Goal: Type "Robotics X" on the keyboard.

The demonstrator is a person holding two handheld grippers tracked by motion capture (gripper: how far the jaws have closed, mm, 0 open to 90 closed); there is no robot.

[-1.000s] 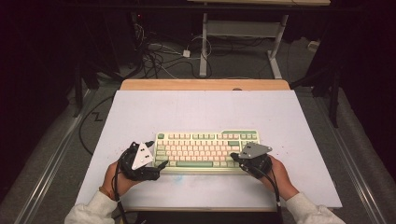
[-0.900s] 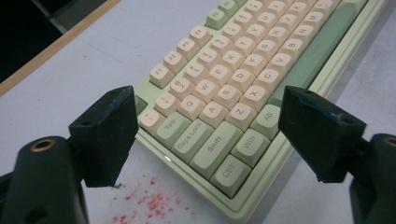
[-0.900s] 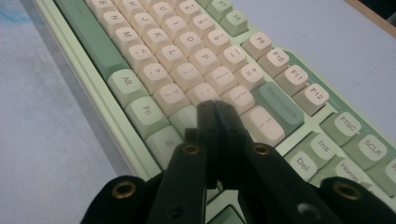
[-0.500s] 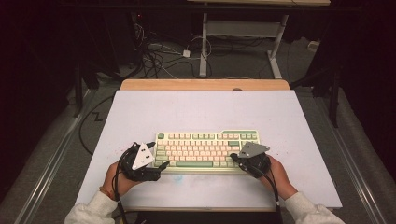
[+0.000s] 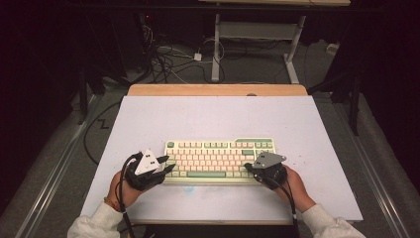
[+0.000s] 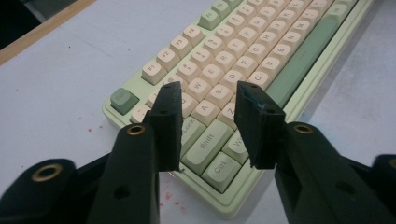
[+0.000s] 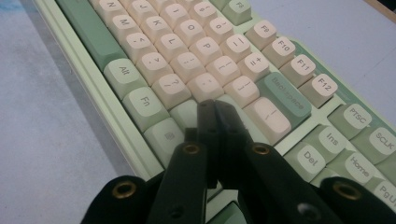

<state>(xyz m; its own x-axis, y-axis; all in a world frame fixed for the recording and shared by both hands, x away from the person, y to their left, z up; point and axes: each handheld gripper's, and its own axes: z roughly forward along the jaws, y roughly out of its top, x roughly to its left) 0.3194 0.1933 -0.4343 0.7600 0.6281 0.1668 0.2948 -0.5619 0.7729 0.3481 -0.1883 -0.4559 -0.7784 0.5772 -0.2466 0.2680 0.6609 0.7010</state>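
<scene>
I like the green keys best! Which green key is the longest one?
The long space bar along the keyboard's front row. It spans several keys' width; the other green keys, like Esc, are short.
</scene>
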